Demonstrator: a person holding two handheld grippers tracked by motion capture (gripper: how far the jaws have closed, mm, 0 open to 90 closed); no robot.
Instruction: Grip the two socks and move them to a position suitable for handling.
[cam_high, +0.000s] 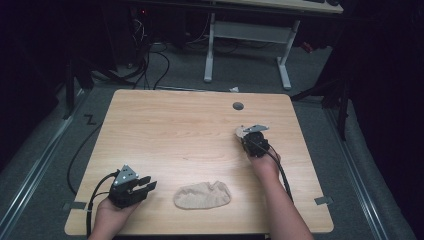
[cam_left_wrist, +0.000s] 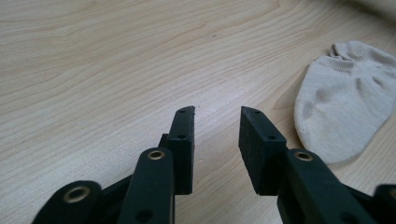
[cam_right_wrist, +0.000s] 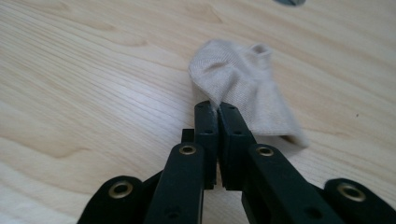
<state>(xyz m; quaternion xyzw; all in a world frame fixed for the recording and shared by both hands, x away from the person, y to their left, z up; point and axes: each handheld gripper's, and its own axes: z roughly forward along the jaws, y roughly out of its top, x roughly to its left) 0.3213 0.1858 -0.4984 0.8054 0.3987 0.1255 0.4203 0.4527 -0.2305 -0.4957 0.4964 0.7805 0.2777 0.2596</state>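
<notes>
A beige sock (cam_high: 202, 195) lies flat near the table's front edge; the left gripper view shows this same sock (cam_left_wrist: 343, 100) to the right of the jaws. My left gripper (cam_high: 149, 184) rests at the front left, open, nothing between its fingers (cam_left_wrist: 184, 135). A second beige sock (cam_right_wrist: 240, 81) lies at the right middle of the table, where it peeks out as a small patch (cam_high: 240, 131) beyond my right gripper (cam_high: 246, 137). That gripper (cam_right_wrist: 217, 109) is shut on the near edge of this sock, the fabric pinched between the pads.
The wooden table (cam_high: 190, 130) has a round grey cable hole (cam_high: 238, 106) near its far edge. Beyond the table stand a white desk frame (cam_high: 247, 35) and cables on the grey floor. Tape marks sit at the front corners.
</notes>
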